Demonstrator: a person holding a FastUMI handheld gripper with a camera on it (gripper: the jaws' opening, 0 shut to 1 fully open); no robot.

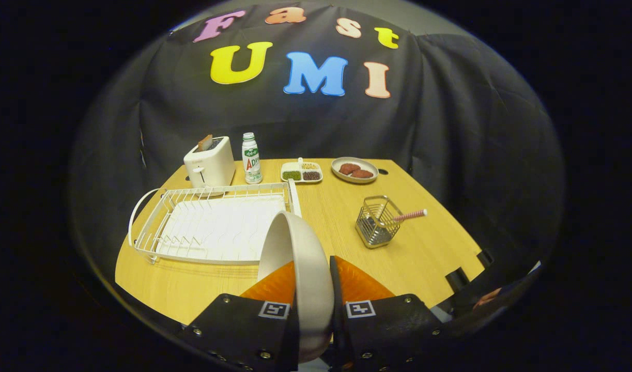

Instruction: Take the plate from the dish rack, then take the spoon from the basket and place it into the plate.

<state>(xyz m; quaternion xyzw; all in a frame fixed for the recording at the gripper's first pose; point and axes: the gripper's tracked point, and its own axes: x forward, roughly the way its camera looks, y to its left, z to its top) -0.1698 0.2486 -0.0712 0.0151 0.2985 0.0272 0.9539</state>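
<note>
A white plate [300, 268] stands on edge between my two fingers, and my gripper [311, 281] is shut on its rim. It hangs above the wooden table [429, 253], just off the right front corner of the white wire dish rack [212, 225]. The rack's tray holds no dishes. To the right, beyond the fingers, stands a small wire basket [376, 221]. A spoon with a pink striped handle [410, 215] sticks out of it toward the right.
Along the back of the table stand a white toaster [210, 163] with a slice in it, a white bottle [251, 158], a divided dish of grains [301, 172] and a grey plate with brown patties [354, 170]. Black cloth walls close in behind.
</note>
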